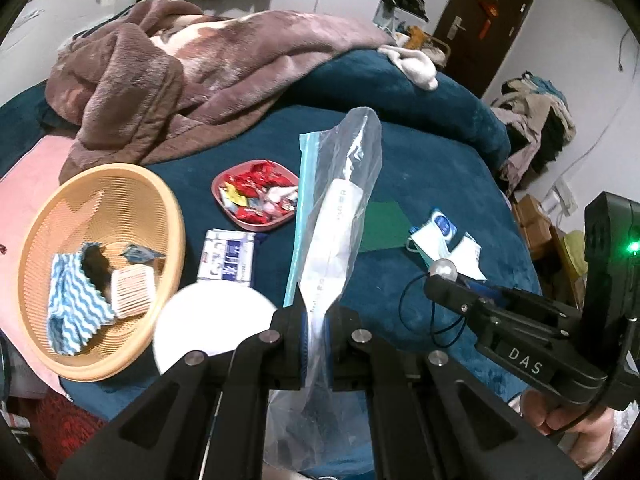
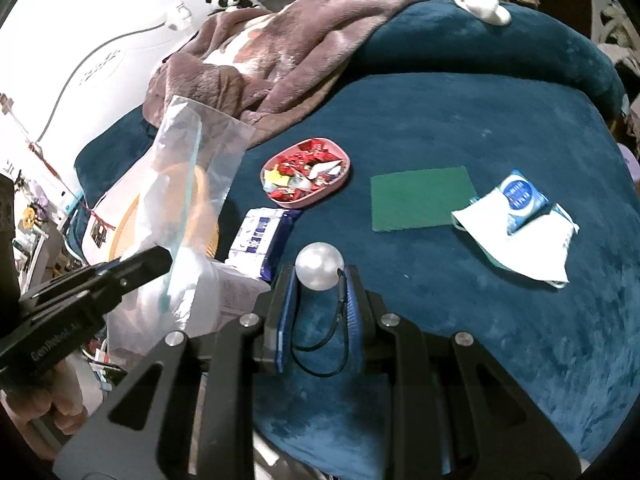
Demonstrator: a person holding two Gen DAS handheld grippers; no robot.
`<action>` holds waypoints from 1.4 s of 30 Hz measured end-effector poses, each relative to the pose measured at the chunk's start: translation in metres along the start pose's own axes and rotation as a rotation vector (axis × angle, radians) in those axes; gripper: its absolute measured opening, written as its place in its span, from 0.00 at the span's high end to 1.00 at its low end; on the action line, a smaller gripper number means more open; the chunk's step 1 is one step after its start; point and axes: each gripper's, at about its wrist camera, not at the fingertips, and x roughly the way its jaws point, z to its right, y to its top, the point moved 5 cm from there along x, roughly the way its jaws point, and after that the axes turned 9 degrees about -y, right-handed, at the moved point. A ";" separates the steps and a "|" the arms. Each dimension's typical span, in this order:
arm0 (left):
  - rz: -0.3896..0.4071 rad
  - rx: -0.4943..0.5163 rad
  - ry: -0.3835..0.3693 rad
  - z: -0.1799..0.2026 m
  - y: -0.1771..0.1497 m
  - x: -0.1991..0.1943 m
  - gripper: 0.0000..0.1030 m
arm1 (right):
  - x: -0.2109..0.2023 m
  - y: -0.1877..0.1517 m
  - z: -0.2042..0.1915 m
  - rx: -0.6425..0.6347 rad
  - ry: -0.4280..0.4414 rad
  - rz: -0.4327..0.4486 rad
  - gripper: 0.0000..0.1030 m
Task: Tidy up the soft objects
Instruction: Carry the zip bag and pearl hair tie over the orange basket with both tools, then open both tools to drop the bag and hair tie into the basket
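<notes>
Judging from the lay of things, roughly midway: left gripper (image 1: 316, 320) clamped tight on a clear bag (image 1: 340, 200) at frame centre, right gripper (image 2: 320, 296) narrowly parted and pinching a pearl hair tie (image 2: 319, 272) at lower centre, not yet bagged. Already sorted, seemingly: cloth (image 1: 74, 300) and swabs in the basket (image 1: 36, 240) at lower left. Left lying on the blue bedcover: tissue pack (image 2: 264, 240) at centre, green pad (image 2: 422, 198) and masks (image 2: 516, 236) at right.
</notes>
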 end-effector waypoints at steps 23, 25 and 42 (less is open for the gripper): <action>0.070 -0.163 0.089 -0.120 0.010 -0.041 0.96 | 0.032 0.030 -0.110 -0.159 0.081 -0.019 0.76; 0.074 -0.184 0.100 -0.135 0.010 -0.043 0.96 | 0.037 0.032 -0.123 -0.175 0.092 -0.024 0.76; 0.095 -0.412 0.193 -0.266 0.005 -0.051 0.96 | 0.089 0.045 -0.229 -0.265 0.174 -0.124 0.76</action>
